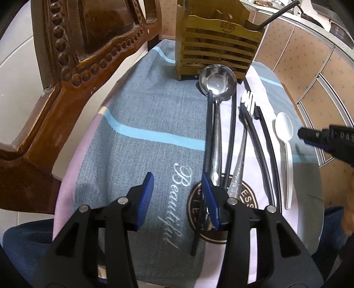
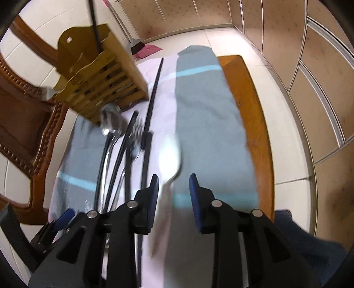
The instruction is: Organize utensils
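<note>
A slatted wooden utensil holder (image 1: 215,46) stands at the far end of the cloth with one black chopstick (image 1: 279,13) in it. A steel ladle (image 1: 216,85), a metal fork (image 1: 240,159), black chopsticks (image 1: 230,137) and a white plastic spoon (image 1: 285,141) lie side by side on the cloth. My left gripper (image 1: 178,199) is open and empty, hovering just left of the ladle handle. My right gripper (image 2: 173,195) is open, low over the white spoon (image 2: 170,155), whose handle runs between the fingers. The holder (image 2: 97,75) is far left in the right wrist view.
A grey, pink and blue cloth (image 1: 137,115) covers a small wooden table (image 2: 250,106). A carved wooden chair (image 1: 73,55) stands close on the left. A broom and pink dustpan (image 2: 143,49) lie on the floor beyond. Panelled walls are to the right.
</note>
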`<state>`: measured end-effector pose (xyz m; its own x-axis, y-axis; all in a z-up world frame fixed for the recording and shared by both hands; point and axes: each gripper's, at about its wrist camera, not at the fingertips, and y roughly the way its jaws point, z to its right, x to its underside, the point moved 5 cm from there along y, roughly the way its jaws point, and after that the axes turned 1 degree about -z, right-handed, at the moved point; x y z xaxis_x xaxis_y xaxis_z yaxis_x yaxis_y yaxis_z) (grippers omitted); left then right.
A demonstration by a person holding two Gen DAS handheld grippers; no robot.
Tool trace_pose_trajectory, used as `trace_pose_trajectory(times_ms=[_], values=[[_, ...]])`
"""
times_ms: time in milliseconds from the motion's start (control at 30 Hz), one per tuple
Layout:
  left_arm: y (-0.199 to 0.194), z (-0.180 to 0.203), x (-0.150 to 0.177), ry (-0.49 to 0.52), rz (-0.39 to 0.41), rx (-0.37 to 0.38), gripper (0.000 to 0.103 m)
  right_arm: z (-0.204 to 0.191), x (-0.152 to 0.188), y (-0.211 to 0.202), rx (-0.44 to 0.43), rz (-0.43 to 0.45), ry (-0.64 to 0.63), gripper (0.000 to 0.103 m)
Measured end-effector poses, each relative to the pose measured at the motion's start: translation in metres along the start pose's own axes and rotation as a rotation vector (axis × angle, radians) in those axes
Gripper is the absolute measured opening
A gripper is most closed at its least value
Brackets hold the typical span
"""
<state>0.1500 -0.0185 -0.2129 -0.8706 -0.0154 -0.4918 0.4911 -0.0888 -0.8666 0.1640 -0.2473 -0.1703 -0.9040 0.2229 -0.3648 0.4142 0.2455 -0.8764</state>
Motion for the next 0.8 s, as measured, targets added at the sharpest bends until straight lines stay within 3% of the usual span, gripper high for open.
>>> trace_pose_trajectory(times_ms=[100, 267, 333, 633, 800], values=[[-0.002, -0.002, -0.007, -0.002, 0.005, -0.009, 0.045, 0.004, -0.022, 0.011, -0.019, 0.001, -0.044, 0.029], [-0.002, 0.000, -0.031, 0.006, 0.017, -0.026, 0.046, -0.003, -0.034, 0.032, -0.052, -0.079, -0.124, 0.027], [-0.002, 0.004, -0.044, 0.012, 0.031, -0.030, 0.046, -0.007, -0.031, 0.036, -0.082, -0.100, -0.153, 0.003], [0.015, 0.042, -0.105, 0.014, 0.087, -0.035, 0.046, 0.012, -0.032, 0.032, -0.090, -0.030, -0.112, 0.003], [0.035, 0.088, -0.119, 0.057, 0.104, -0.129, 0.046, 0.030, -0.037, 0.025, -0.089, -0.020, -0.054, 0.003]])
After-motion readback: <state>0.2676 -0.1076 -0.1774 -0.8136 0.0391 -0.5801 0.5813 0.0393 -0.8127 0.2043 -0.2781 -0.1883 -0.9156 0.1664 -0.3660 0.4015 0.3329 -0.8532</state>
